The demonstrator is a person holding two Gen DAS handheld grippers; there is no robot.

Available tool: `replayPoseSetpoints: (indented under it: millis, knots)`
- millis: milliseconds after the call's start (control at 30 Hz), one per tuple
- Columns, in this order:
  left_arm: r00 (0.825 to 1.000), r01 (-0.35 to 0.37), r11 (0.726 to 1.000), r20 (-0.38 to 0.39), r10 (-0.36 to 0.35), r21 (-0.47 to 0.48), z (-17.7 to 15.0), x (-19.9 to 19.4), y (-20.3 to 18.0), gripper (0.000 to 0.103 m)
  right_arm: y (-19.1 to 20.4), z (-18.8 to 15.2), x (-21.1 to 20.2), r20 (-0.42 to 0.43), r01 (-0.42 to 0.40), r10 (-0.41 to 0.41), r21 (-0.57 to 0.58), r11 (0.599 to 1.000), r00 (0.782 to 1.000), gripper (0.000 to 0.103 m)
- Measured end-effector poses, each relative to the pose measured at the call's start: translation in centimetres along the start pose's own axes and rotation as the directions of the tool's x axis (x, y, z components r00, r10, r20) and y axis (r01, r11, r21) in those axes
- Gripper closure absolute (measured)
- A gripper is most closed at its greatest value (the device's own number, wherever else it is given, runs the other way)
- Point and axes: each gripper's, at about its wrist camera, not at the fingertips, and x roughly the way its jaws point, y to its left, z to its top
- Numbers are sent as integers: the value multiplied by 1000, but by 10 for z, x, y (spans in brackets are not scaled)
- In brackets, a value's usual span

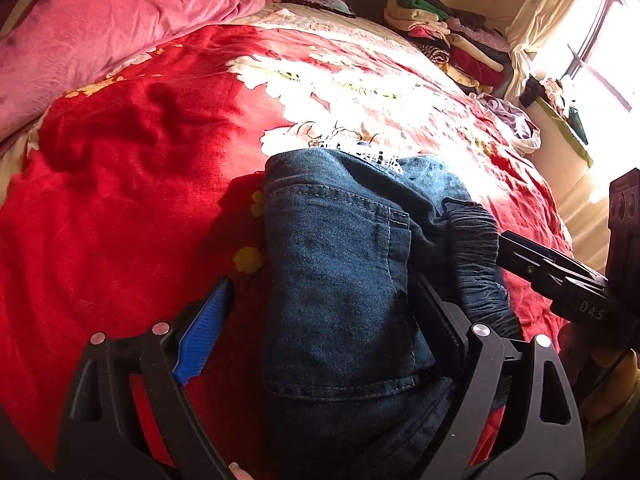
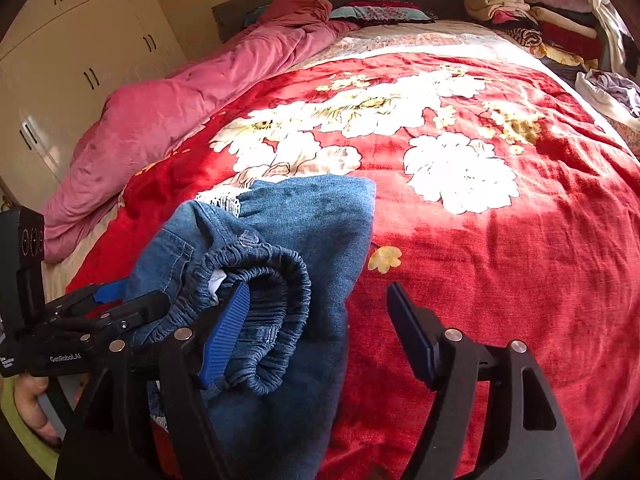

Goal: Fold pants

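Currently the task stands at an intermediate stage. Proceeding from left to right:

The pink quilt [image 2: 168, 120] lies bunched along the left edge of the bed and plays no part in the work.

The left gripper [image 1: 320, 320] has its jaws spread wide, one blue-padded finger [image 1: 200, 340] on bare blanket to the left of the denim and the other on or against the cloth near the waistband. It straddles the garment without clamping it.

The pants [image 1: 344, 272] lie near the front edge of the red floral blanket [image 2: 500, 272], gathered into a compact bundle. The legs appear to be doubled over one another, with a lace-trimmed hem showing at the far end. The elastic waistband [image 2: 276, 312] stands up in an open loop — not yet flattened.

The right gripper [image 2: 320, 332] is likewise wide apart; its left pad sits inside or against the waistband loop, its right pad over bare blanket. Nothing is pinched.

Judgement: the lengthwise fold looks done, or nearly so. Remaining — flatten the waistband, square the edges, and probably make one more crosswise fold.

A stack of folded clothes [image 2: 532, 12] rests at the far right corner.
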Motion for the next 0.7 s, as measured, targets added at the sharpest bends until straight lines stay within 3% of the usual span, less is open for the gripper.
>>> replayPoseSetpoints:
  millis: [67,200,267,533,700]
  knots:
    - [1000,-6,1000,25,6,9,0,-12,-1,16,2,1,-12,34,5,-4,-8,1000,999,21]
    - [997,-19,999,73,16,31,-1,-40,-7,10,12,-1,-43,115,25,-20,-42,999,993,17]
    - [995,-28,999,99,24,40,-3,-53,-10,10,18,-5,-59,155,49,-39,-62,997,987,6]
    - [987,-36,998,157,29,44,-25,-94,-18,10,40,-34,-122,303,101,-60,-122,987,951,5]
    - [984,-36,998,177,28,45,-45,-114,-23,10,49,-55,-150,348,131,-75,-141,981,934,5]
